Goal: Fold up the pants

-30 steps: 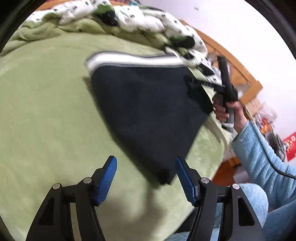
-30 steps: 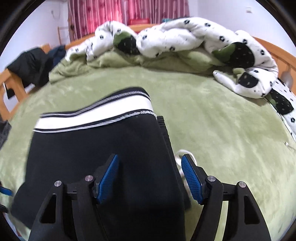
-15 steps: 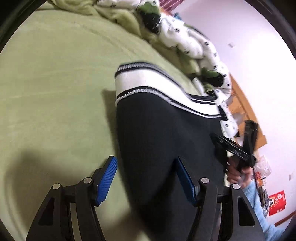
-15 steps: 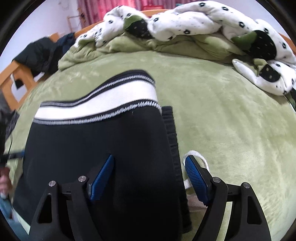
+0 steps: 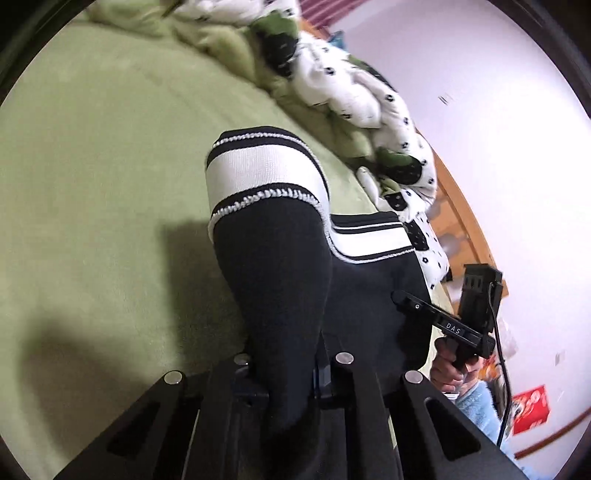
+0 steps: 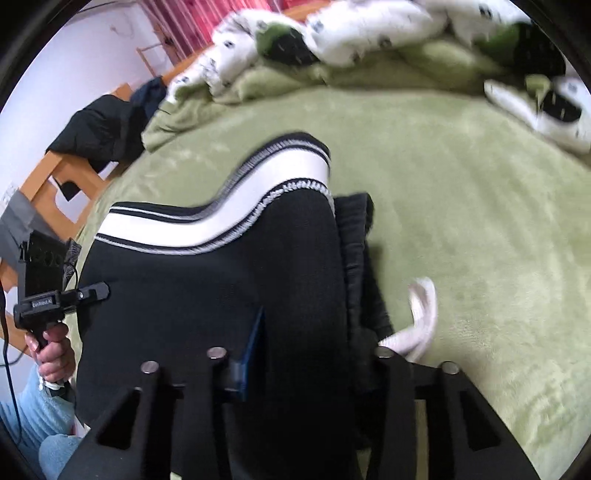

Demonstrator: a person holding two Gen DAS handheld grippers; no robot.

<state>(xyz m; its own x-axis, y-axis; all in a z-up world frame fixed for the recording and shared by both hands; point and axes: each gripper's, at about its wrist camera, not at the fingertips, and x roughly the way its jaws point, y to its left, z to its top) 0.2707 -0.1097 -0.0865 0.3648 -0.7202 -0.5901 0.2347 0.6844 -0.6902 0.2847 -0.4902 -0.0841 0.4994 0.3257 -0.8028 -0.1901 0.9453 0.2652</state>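
Note:
Black pants with a white striped waistband lie on the green blanket. My left gripper is shut on a bunched fold of the black fabric at the pants' near left edge. My right gripper is shut on the pants near their right edge, one blue pad showing against the cloth. A white drawstring pokes out beside the right gripper. Each gripper also shows in the other's view, the right one and the left one.
A green blanket covers the bed. A rumpled white spotted duvet lies along the far side. A wooden bed frame with dark clothes on it stands at the left. The person's blue sleeve is near the bed edge.
Both grippers moved in over the pants' side edges and closed on the fabric. The cloth now bunches up between the jaws and the waistband curves.

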